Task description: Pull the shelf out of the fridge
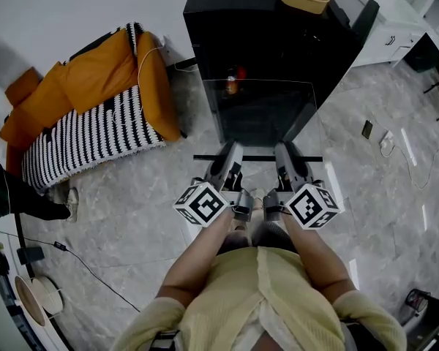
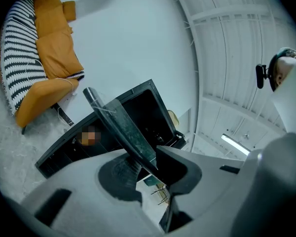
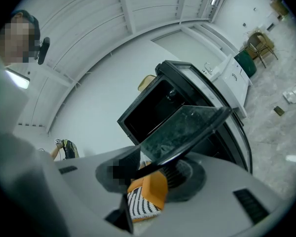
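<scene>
Head view showed your left gripper [image 1: 233, 154] and right gripper [image 1: 285, 154] (side by side) pinching the shelf [image 1: 263, 119], which stretched away toward the fridge [image 1: 227, 31].

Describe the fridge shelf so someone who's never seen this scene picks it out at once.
Find the black fridge at the top of the head view, right of the orange sofa. The shelf hangs just in front of it, clamped at its near edge by the left gripper and right gripper. It's the only see-through pane around, edged with a dark strip.
</scene>
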A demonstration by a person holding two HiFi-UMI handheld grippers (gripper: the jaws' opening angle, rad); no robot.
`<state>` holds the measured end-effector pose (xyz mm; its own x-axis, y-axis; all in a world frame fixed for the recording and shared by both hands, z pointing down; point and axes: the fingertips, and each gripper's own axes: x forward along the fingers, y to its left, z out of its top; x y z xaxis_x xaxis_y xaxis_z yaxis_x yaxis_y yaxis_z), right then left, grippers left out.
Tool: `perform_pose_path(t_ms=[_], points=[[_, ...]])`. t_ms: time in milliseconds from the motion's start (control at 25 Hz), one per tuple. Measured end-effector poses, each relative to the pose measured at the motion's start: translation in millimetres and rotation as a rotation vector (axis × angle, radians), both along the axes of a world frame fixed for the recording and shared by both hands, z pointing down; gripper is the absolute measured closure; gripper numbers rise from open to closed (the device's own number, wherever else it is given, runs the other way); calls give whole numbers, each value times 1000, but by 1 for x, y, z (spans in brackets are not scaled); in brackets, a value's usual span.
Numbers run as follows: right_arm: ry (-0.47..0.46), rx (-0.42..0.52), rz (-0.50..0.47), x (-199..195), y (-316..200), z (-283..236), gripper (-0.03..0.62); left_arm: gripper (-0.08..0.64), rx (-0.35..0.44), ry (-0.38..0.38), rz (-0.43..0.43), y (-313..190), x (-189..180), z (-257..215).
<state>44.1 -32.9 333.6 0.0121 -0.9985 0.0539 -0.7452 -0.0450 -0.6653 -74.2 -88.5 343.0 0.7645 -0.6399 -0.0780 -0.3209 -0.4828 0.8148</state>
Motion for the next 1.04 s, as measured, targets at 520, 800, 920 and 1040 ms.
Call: perform_pose_path(t_ms=[520,800,920,1040], points=[[-9,-1,7,-12,14,-3,453,465,4,-2,13,13,-11,-4],[-8,5,12,-12,14,-4,453,465,8,-2,15,12,-11,-5],[-12,10,14,-11,12,-5,453,465,14,-3,15,10,-10,-6],[-10,15,12,-10,10,-5,453,465,17,-3,13,9,-9,-6]])
